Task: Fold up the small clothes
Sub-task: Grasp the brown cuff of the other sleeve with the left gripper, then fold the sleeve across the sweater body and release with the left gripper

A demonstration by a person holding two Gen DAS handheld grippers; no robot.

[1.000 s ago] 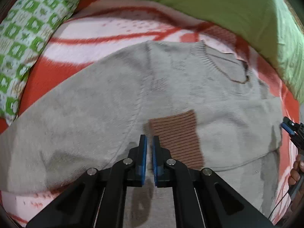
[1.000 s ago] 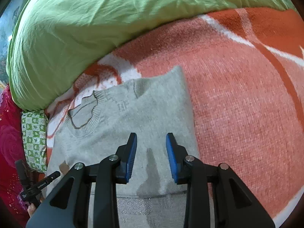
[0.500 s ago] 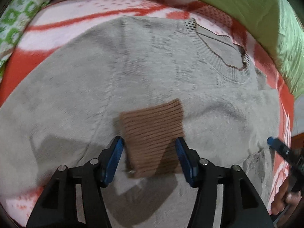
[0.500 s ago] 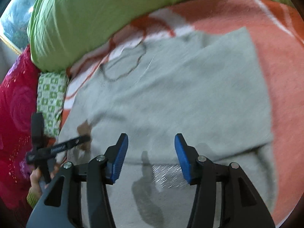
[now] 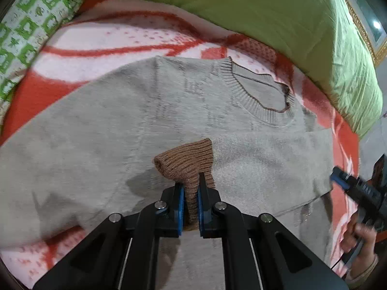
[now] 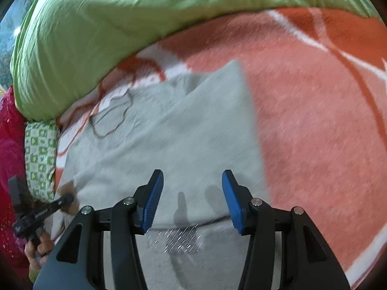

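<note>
The grey knitted sweater lay flat on the red-and-white patterned blanket of the bed, its ribbed neckline toward the green duvet. One sleeve was folded across the sweater's front, ending in a brown ribbed cuff near the sweater's middle.

The left gripper stood over the sweater's lower front. Its jaws had just been closing and pinched the brown cuff, which was bunched and lifted between the blue pads.

The right gripper hung over the folded part of the sweater, near the sweater's right edge. Its jaws were spread, with only flat grey knit beneath them and nothing pinched; they had widened within the last second. A glittery patch on the sweater lay directly below the jaws.

A green-and-white checked pillow lay beyond the sweater's left shoulder, beside the duvet. A hand on the right gripper's handle appeared off the sweater's right side.
</note>
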